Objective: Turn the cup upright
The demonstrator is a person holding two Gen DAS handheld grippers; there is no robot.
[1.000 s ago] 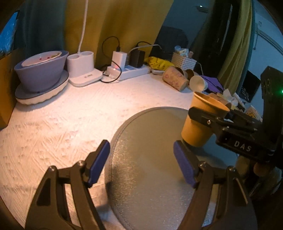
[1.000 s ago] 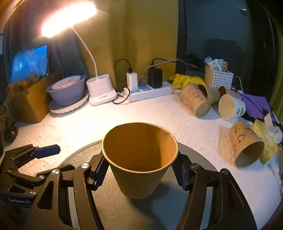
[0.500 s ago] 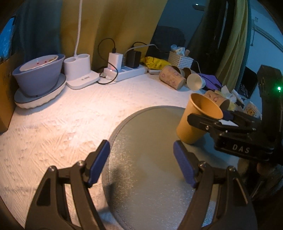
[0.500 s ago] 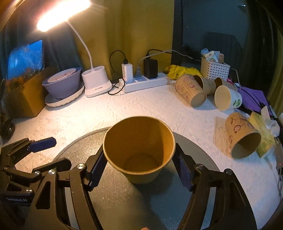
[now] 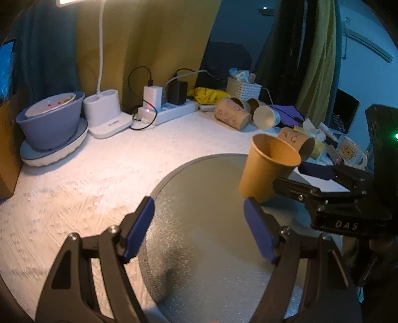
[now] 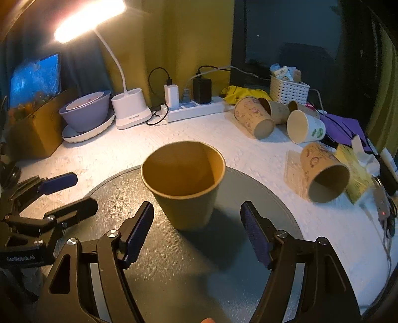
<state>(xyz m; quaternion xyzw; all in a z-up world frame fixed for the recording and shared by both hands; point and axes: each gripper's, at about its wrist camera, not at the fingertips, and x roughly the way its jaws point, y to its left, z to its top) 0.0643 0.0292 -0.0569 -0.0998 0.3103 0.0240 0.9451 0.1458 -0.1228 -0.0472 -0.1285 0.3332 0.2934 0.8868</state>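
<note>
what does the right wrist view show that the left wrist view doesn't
Only the right wrist view shows the inside of the brown cup, the lit lamp head and the cardboard box. Only the left wrist view shows a white mug and the right gripper from the side, open and just clear of the cup. Both show the cup standing upright on the round mat, the purple bowl, the power strip and paper cups lying on their sides.
</note>
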